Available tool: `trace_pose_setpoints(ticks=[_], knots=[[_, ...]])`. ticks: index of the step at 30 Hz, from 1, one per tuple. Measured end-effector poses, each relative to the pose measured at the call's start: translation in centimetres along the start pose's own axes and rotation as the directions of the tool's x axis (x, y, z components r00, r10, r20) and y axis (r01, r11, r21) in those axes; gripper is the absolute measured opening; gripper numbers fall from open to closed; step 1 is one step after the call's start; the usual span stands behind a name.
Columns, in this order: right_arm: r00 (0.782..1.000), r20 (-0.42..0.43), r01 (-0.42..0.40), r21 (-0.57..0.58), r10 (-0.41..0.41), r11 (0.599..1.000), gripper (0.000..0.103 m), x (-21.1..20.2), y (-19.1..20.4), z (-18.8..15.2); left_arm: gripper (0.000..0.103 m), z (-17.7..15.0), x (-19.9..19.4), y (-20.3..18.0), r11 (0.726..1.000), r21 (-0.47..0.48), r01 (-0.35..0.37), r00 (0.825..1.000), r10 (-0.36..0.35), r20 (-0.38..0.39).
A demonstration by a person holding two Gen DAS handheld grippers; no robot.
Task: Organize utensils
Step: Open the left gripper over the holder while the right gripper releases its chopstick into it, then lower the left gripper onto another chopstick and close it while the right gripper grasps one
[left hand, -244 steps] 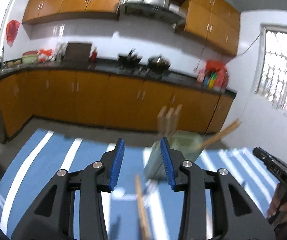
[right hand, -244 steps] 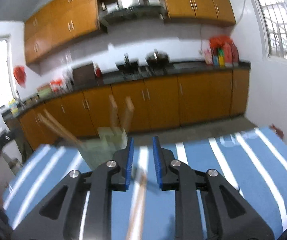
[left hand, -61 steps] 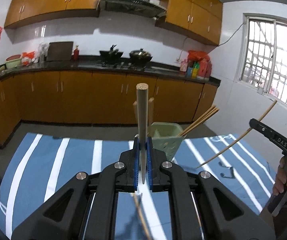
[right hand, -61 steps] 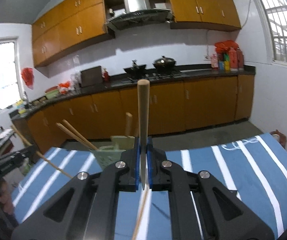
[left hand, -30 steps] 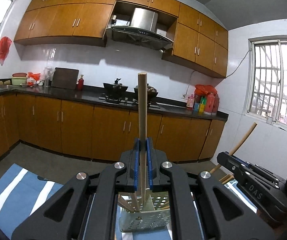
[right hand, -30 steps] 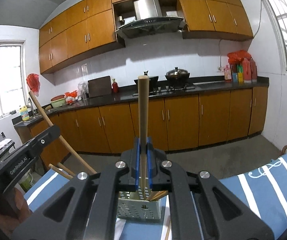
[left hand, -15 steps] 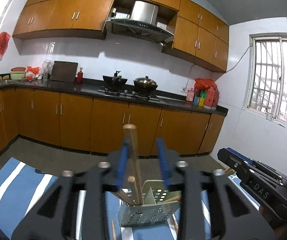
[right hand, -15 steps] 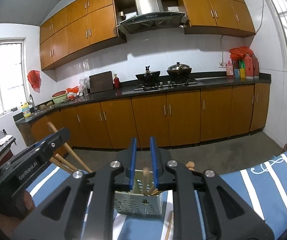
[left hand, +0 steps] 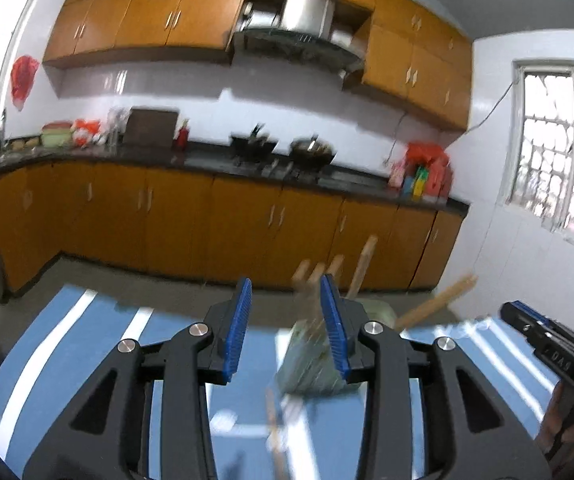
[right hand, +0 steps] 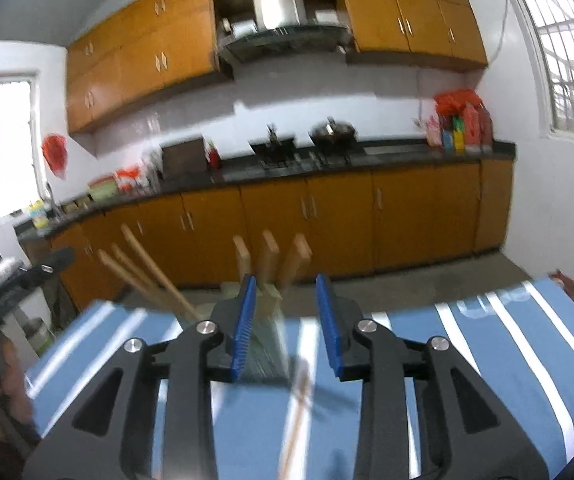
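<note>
A pale green perforated utensil holder (left hand: 311,364) stands on the blue striped cloth (left hand: 87,344), with several wooden handles (left hand: 361,264) sticking up from it. My left gripper (left hand: 287,330) is open and empty, just in front of the holder. In the right wrist view the holder (right hand: 265,344) shows between the fingers of my right gripper (right hand: 287,326), which is open and empty. Wooden handles (right hand: 269,252) and chopsticks (right hand: 147,276) stand in it. A loose wooden chopstick (right hand: 297,412) lies on the cloth before the holder; it also shows in the left wrist view (left hand: 275,432).
The other gripper shows at the right edge of the left wrist view (left hand: 547,352) and at the left edge of the right wrist view (right hand: 11,284). Orange kitchen cabinets (left hand: 167,216) and a dark counter run behind the table. Both views are motion-blurred.
Both grippers let go of their wooden utensils into the holder, opened wide and pulled back and down toward the cloth.
</note>
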State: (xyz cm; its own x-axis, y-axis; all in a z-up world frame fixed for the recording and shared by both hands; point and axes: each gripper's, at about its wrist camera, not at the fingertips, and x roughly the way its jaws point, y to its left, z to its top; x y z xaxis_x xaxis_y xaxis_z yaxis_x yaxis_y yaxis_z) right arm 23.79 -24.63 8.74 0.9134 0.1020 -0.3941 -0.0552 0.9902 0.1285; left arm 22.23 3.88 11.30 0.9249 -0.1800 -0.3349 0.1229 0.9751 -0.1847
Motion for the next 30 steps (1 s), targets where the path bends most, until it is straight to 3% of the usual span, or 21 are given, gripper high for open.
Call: trace_pose_setpoints(ticks=[4, 7, 12, 24, 30], knots=[[0.988, -0.150, 0.035, 0.029, -0.030, 0.999, 0.032, 1.8, -1.2, -4.8, 0.037, -4.2, 0.7, 2.0, 0.998, 0.006, -0.060, 0.990, 0.061, -0.124], [0.963, -0.270, 0.029, 0.053, -0.014, 0.998, 0.032, 3.2, -1.0, -8.8, 0.037, -7.7, 1.7, 3.1, 0.996, -0.009, -0.093, 0.968, 0.088, -0.233], [0.921, -0.388, -0.008, 0.045, 0.025, 0.999, 0.024, 4.2, 1.4, -13.6, 0.037, -11.3, 2.0, 3.6, 0.994, -0.021, -0.103, 0.941, 0.090, -0.326], [0.891, -0.453, 0.026, -0.027, -0.035, 0.999, 0.018, 6.1, 3.3, -16.2, 0.037, -14.9, 2.4, 1.8, 0.998, -0.012, -0.059, 0.913, 0.049, -0.405], [0.893, -0.445, 0.064, -0.033, -0.072, 0.997, 0.008, 6.6, 2.8, -16.1, 0.037, -15.8, 2.8, 1.1, 0.999, -0.009, -0.045, 0.902, 0.037, -0.430]])
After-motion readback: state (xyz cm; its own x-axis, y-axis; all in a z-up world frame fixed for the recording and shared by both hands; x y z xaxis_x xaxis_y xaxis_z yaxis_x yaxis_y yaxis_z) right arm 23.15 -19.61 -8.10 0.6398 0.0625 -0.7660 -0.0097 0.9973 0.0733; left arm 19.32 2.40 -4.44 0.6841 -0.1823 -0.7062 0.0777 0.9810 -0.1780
